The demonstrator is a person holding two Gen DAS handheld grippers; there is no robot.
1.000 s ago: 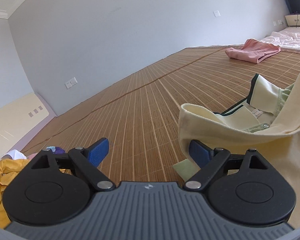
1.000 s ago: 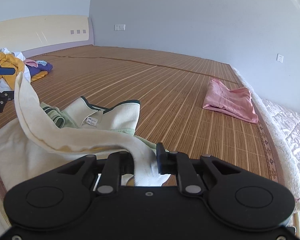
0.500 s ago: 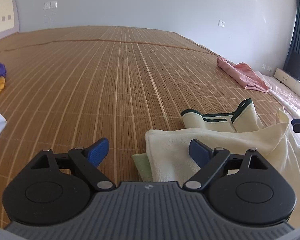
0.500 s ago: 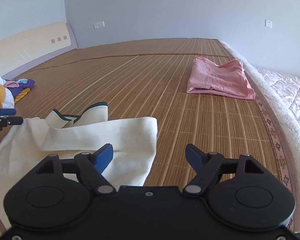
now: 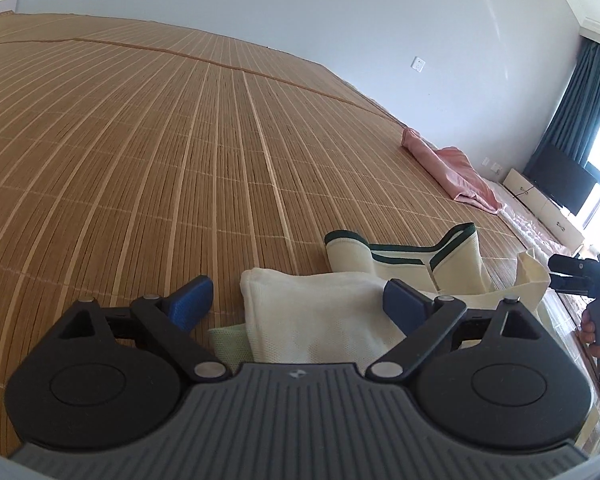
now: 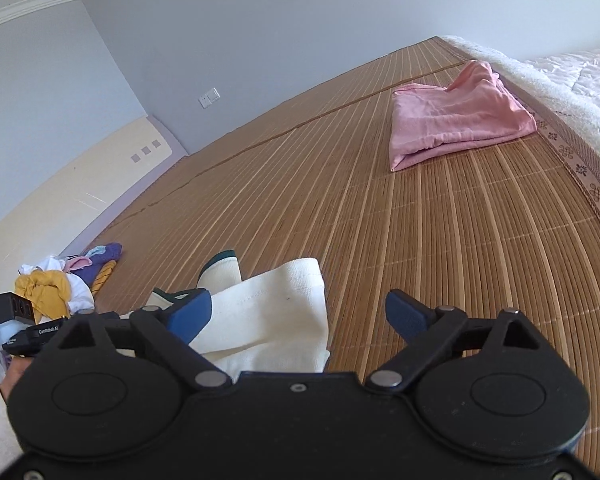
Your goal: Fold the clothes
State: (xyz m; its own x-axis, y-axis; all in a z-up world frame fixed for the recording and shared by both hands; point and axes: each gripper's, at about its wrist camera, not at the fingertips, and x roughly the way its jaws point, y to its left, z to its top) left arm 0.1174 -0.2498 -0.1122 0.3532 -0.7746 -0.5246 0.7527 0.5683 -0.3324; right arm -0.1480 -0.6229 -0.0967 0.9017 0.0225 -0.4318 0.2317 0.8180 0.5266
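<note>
Left tool [image 5: 298, 300]: jaws standing wide apart, blue pads clear of the cloth, gripping nothing. A folded corner of the cream garment [image 5: 324, 316] is lying on the bamboo mat [image 5: 140, 152] between the open pads, with a pale green layer [image 5: 228, 342] peeking out beneath it.

Right tool [image 6: 298, 314]: jaws have just been opening and are now standing wide. The cream garment [image 6: 276, 312] is lying partly between them, nearer the left pad, but neither pad is pressing on it. Nothing held.

The garment is resting flat on the mat at its near edge, doubled over; a cream part trimmed in dark green [image 5: 404, 252] is sticking out past the fold toward the middle of the mat.

A folded pink garment [image 6: 456, 112] is sitting well apart, toward the far right edge of the mat, just beside the white quilted bedding [image 6: 572, 76]. A heap of unfolded clothes [image 6: 60, 284], yellow, white and purple, is lying by the far left edge near the headboard [image 6: 60, 184].

From the left wrist view, the right tool [image 5: 572, 276] is showing at the right margin with a hand [image 5: 590, 326] on its handle.
</note>
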